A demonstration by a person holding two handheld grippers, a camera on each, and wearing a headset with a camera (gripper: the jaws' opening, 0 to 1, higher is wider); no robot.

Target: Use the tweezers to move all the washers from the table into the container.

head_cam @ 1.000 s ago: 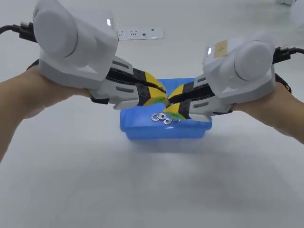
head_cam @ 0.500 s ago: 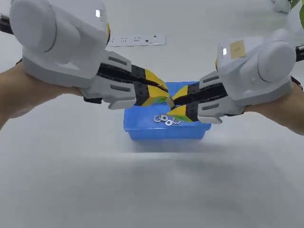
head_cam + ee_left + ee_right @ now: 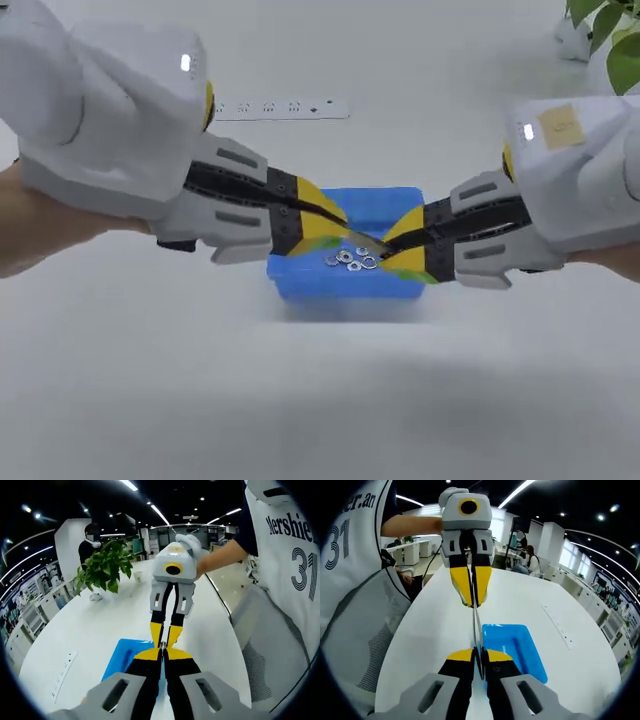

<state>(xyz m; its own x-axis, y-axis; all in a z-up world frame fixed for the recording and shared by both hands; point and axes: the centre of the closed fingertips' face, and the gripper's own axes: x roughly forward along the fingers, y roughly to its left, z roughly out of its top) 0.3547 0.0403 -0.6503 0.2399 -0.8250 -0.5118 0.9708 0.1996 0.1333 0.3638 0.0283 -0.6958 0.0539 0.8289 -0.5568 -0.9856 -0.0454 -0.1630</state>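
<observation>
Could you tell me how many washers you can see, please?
4 washers, clustered in the blue container near its front wall, just under the tweezers; more may be hidden.

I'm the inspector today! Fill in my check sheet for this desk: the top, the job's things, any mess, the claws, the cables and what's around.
Surface: white table, smooth.
Job's things: blue container holds several washers; tweezers span between the two claws above it.
Clutter: nothing seen.
Grippers: left claw and right claw face each other, each shut on an end of the tweezers.
Cables: power strip lies on the far side of the table; no cord made out.
Surroundings: leafy plant at the far right; open office with ceiling lights.
</observation>
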